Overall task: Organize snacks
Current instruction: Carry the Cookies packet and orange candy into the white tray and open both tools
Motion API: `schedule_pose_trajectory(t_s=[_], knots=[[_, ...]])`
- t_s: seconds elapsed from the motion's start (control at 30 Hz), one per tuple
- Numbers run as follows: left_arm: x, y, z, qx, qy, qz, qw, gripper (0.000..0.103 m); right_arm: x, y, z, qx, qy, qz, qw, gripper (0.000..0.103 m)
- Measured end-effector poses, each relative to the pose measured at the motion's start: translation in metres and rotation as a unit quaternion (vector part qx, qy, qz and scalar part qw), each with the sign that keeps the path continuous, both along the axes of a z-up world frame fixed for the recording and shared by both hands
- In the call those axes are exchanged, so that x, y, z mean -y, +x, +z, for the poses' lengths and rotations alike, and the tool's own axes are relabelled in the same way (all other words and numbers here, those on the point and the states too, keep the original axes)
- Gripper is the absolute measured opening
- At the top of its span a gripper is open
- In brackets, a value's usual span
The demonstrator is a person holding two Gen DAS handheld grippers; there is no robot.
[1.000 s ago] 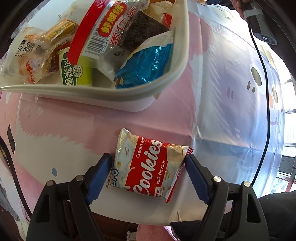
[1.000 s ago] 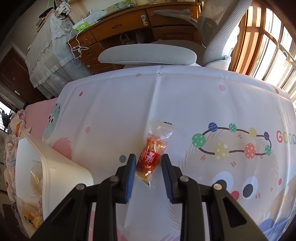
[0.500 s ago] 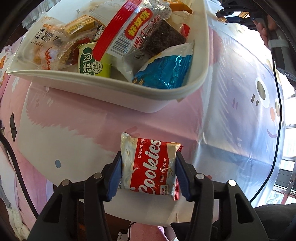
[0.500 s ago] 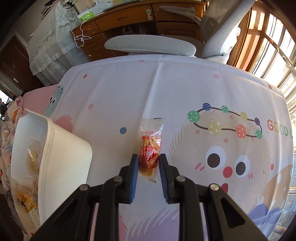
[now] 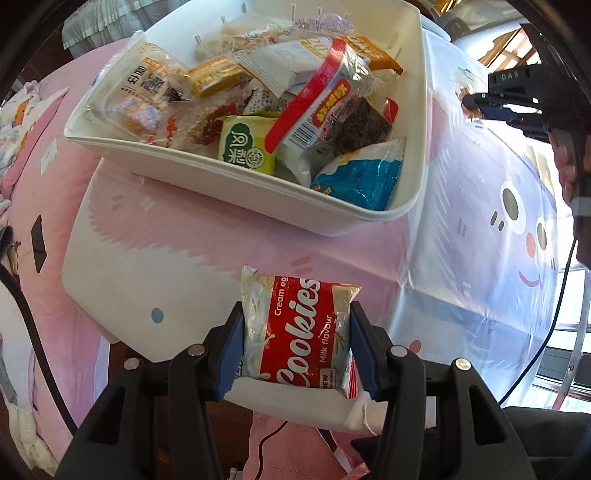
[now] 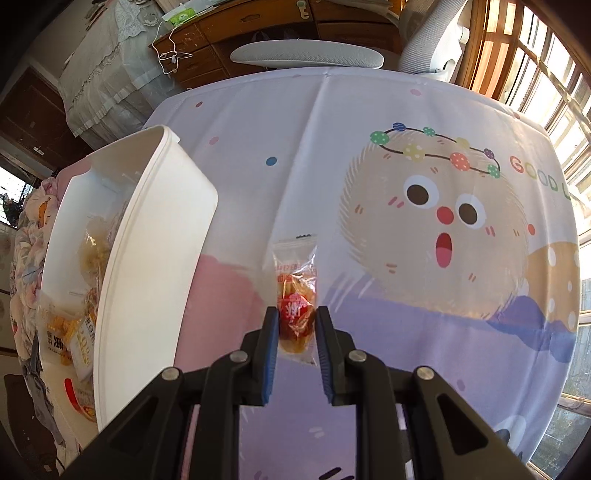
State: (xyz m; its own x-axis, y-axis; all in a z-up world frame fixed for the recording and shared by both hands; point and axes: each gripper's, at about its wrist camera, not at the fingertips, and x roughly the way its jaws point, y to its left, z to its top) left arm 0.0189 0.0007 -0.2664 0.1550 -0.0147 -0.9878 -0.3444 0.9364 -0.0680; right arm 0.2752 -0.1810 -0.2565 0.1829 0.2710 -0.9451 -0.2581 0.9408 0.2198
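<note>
Only my left view shows the white bin's (image 5: pixel 369 218) heaped snack packets; there my left fingers (image 5: pixel 297 347) clamp the cookie packet (image 5: pixel 299 332) above the counter (image 5: pixel 184 251). My right fingers (image 6: pixel 297 332) pinch a clear-wrapped snack (image 6: pixel 295 291), its long axis pointing away from me.

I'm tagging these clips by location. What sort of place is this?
Most likely a lived-in room at home, perhaps a bedroom or study: a wooden desk with drawers, an office chair, and a table under a cartoon tablecloth holding a snack bin.
</note>
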Motion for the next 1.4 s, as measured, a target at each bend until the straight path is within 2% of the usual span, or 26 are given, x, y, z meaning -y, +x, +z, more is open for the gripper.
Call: schedule_pose_trajectory(t_s=[0.13,0.2,0.27,0.37,0.47,0.67,0.9,1.1,1.4], knots=[[-0.011,-0.011,0.015,0.010,-0.009,0.022,0.9997,0.051,-0.002,-0.028,0.008,-0.020,0.010,0.017,1.000,0.020],[-0.022,-0.016,0.024,0.014,-0.036,0.027,0.9989,0.051,-0.005,-0.043,0.014,-0.024,0.012,0.026,0.999,0.020],[-0.032,-0.020,0.035,0.024,-0.043,0.033,0.9982,0.052,-0.004,-0.057,0.018,-0.033,0.017,0.031,0.999,0.020],[-0.045,-0.022,0.052,0.043,-0.050,0.026,0.9975,0.052,-0.003,-0.076,0.023,-0.054,0.033,0.036,0.997,0.020],[-0.055,-0.024,0.070,0.059,-0.055,0.012,0.9967,0.052,-0.004,-0.096,0.033,-0.054,0.034,0.046,0.997,0.020],[-0.073,-0.013,0.105,0.083,-0.053,-0.033,0.9946,0.052,-0.010,-0.129,0.055,-0.059,0.059,0.052,0.995,0.020],[-0.089,0.009,0.141,0.107,-0.050,-0.099,0.9880,0.052,-0.032,-0.160,0.085,-0.048,0.083,0.045,0.994,0.020],[-0.104,0.030,0.157,0.126,-0.048,-0.161,0.9777,0.052,-0.049,-0.177,0.097,-0.032,0.100,0.012,0.994,0.020],[-0.130,0.059,0.159,0.151,-0.055,-0.237,0.9581,0.052,-0.069,-0.191,0.103,-0.005,0.125,-0.069,0.990,0.020]])
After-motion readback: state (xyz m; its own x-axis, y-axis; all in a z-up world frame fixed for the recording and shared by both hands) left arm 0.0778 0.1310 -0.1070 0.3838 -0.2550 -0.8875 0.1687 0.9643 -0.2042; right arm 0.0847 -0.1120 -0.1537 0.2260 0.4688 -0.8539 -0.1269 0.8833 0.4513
